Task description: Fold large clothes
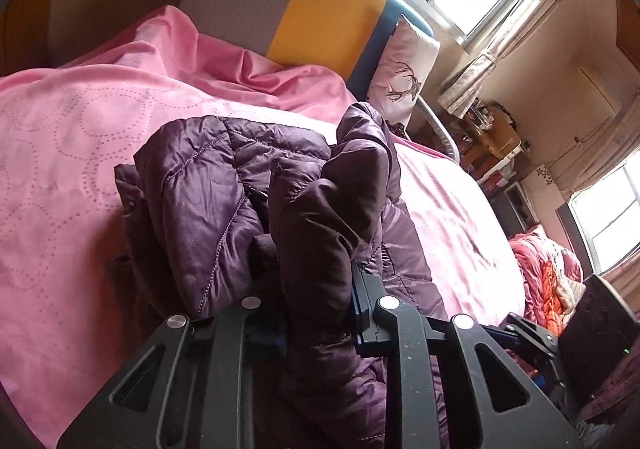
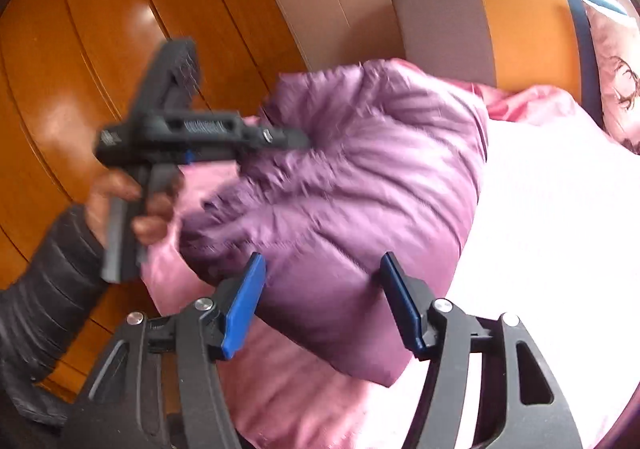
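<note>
Left wrist view: the left gripper (image 1: 318,313) is clamped on a bunched fold of the purple jacket (image 1: 208,185), with the cloth filling the space between the jaws. The jacket is heaped on the pink bedspread (image 1: 60,137), partly folded, with one padded part raised above the pile. A headboard (image 1: 320,9) and pillow (image 1: 404,77) are noted beyond it.

Right wrist view: the right gripper (image 2: 324,305) is held with jaws apart, blue pads (image 2: 244,309) either side of the jacket's near edge (image 2: 360,209) and nothing pinched. The picture is blurred by motion. The left gripper (image 2: 200,129) is seen across the jacket, held in the person's hand (image 2: 132,209), its tip buried in cloth.

Judgement: a fold over the body of the jacket appears to be in hand. It is judged that a full thickness of padding should be taken by the right jaws before any lift, since the slippery shell may slide out. Both edges should be carried level and laid flat, then pressed to expel air.
</note>
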{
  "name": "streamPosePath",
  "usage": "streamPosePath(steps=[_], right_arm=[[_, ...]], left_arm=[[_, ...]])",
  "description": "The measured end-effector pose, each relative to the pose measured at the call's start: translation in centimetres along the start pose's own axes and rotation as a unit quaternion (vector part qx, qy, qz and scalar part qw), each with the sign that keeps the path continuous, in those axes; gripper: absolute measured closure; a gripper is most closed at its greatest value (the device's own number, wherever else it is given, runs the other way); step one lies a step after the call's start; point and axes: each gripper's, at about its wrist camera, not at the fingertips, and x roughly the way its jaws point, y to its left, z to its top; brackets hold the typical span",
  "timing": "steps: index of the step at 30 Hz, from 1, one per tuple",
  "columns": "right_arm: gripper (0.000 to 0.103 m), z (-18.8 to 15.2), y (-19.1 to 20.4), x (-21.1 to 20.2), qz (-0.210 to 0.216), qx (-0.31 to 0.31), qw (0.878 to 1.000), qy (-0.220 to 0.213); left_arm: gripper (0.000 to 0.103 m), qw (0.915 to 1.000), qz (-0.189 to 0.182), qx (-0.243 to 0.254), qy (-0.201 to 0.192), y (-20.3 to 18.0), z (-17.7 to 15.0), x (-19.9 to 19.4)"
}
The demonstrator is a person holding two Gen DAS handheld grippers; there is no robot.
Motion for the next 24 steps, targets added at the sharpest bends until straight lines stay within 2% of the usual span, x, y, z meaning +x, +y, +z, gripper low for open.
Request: streamPosePath(steps=[5, 8, 9, 10, 12, 14, 16, 17, 19, 22, 24], right_arm=[[0.042, -0.6, 1.8, 2.7, -0.01, -0.03, 0.999, 0.021], [0.042, -1.3, 3.8, 5.2, -0.036, -0.061, 0.996, 0.045], [0.042, -1.5, 4.3, 6.2, -0.04, -0.071, 0.995, 0.052], [0.042, -1.2, 4.8, 7.3, -0.044, -0.081, 0.994, 0.057], [0.042, -1.4, 5.2, 8.1, -0.052, -0.1, 0.991, 0.065], [0.042, -1.2, 4.9, 7.6, -0.033, -0.11, 0.991, 0.075], [0.042, -0.2, 4.0, 6.2, 0.015, -0.101, 0.991, 0.085], [0.043, 0.4, 3.3, 5.2, 0.033, -0.092, 0.992, 0.084], [0.041, 2.4, 1.6, 3.1, 0.035, -0.069, 0.996, 0.051], [0.033, 6.3, -1.1, 2.1, -0.001, -0.016, 1.0, 0.004], [0.033, 8.9, -2.4, 2.8, -0.037, 0.005, 0.999, -0.013]], left_arm=[[0.085, 0.9995, 0.03, -0.01, 0.002, 1.2, 0.2, -0.4], [0.085, 0.9968, 0.064, -0.047, 0.014, 3.7, 0.0, -0.7], [0.081, 0.9947, 0.078, -0.063, 0.023, 4.6, -0.2, -0.6], [0.072, 0.9904, 0.107, -0.079, 0.034, 5.6, -0.6, -0.2], [0.063, 0.9824, 0.158, -0.092, 0.039, 7.1, -1.5, 0.5], [0.06, 0.9798, 0.172, -0.096, 0.034, 7.7, -2.3, 0.7], [0.06, 0.9795, 0.183, -0.083, 0.019, 7.3, -2.9, 0.5], [0.06, 0.9793, 0.186, -0.079, 0.015, 7.2, -3.2, 0.2], [0.06, 0.9783, 0.197, -0.065, 0.0, 6.7, -3.5, -0.3], [0.06, 0.9773, 0.204, -0.057, -0.015, 6.3, -4.0, -0.6], [0.06, 0.9769, 0.206, -0.051, -0.022, 5.9, -4.3, -0.8]])
